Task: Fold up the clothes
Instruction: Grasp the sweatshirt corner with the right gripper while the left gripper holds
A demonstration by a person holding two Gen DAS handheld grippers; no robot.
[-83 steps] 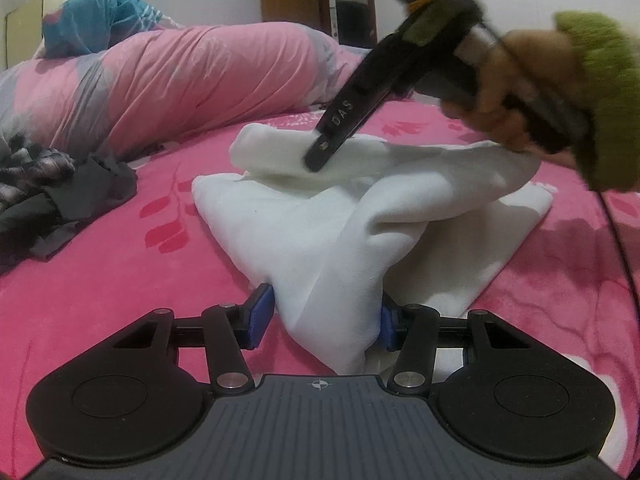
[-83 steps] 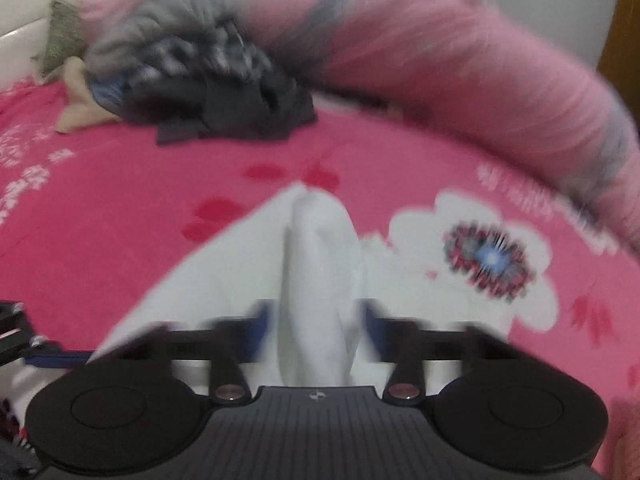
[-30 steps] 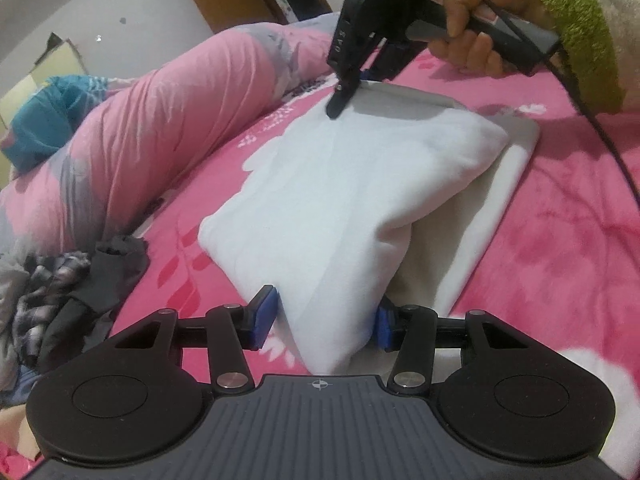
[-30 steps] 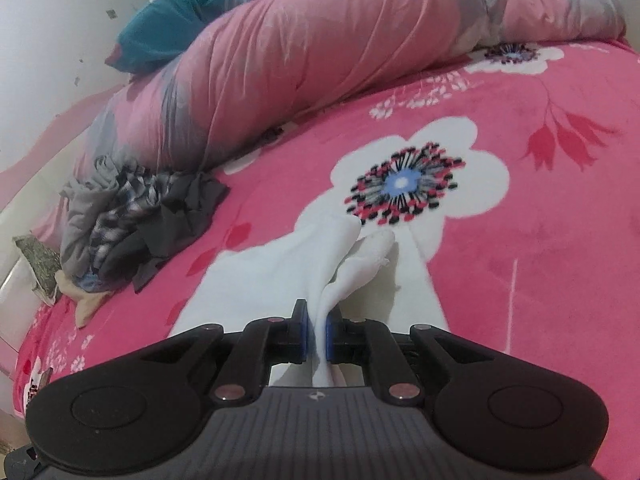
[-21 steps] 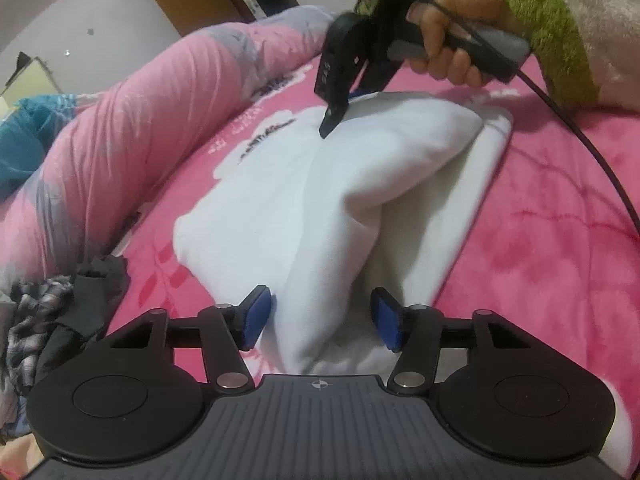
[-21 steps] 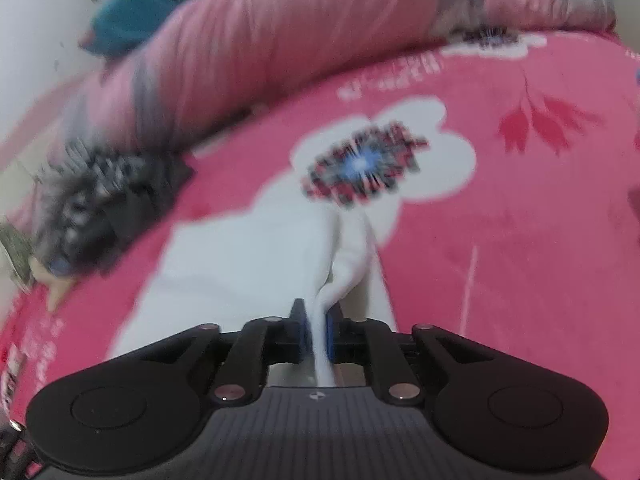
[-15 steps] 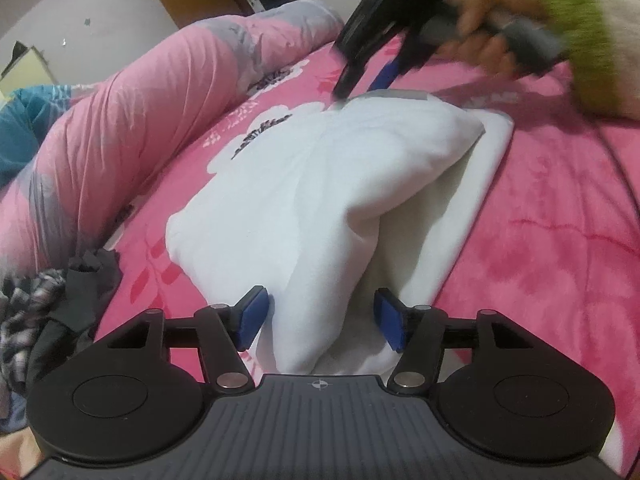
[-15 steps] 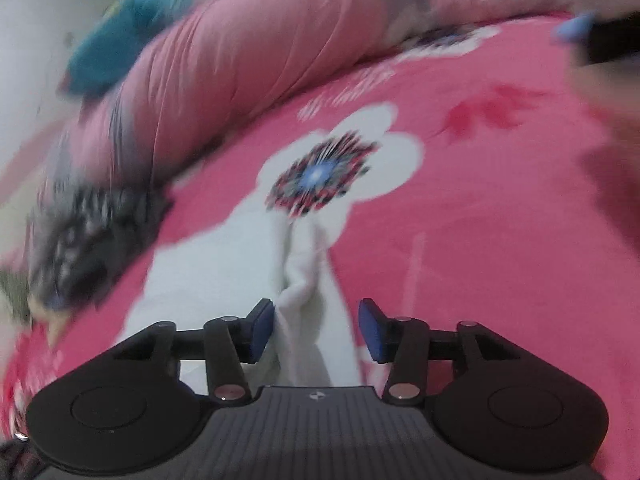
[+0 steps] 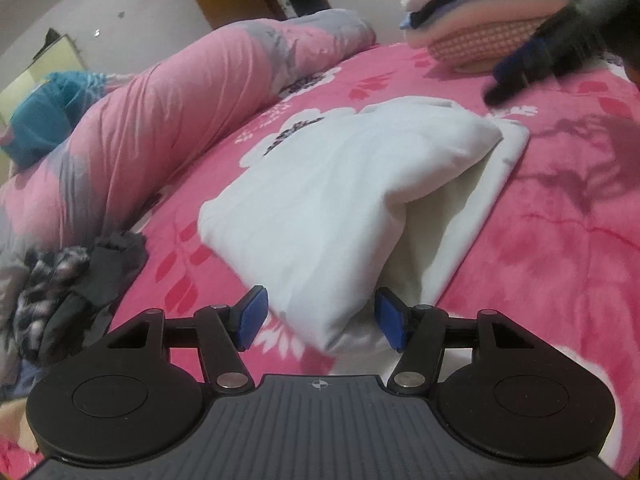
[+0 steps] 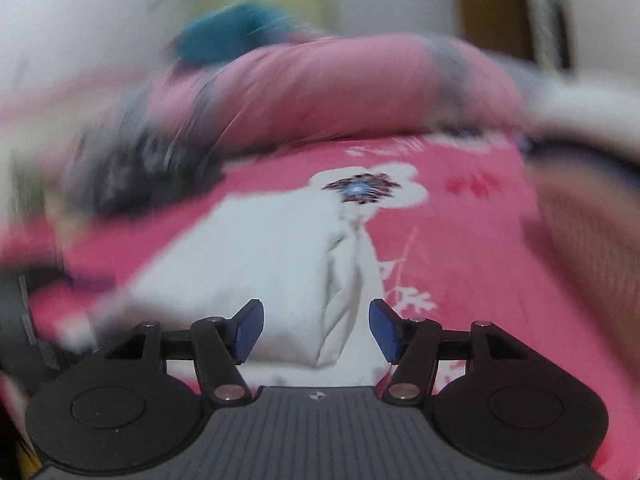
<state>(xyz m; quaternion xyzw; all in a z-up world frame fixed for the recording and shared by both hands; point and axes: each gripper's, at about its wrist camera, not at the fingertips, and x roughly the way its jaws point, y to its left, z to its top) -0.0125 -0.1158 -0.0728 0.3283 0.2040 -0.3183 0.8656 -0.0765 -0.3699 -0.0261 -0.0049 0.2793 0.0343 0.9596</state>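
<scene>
L gripper (image 9: 318, 316) apart; R gripper (image 10: 316, 330) opening.

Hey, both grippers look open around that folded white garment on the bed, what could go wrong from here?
1. The white garment bulges where its top layer overhangs the lower one, so the fold may slump open.
2. The left gripper straddles its near corner; pulling back could drag it.
3. The right gripper, jaws opening, could snag the loose edge.

Pink floral bed (image 9: 560, 240) carries folded white garment (image 9: 340, 184), rolled pink quilt (image 9: 160, 120), dark clothes heap (image 9: 72, 280), folded stack (image 9: 480, 8).
</scene>
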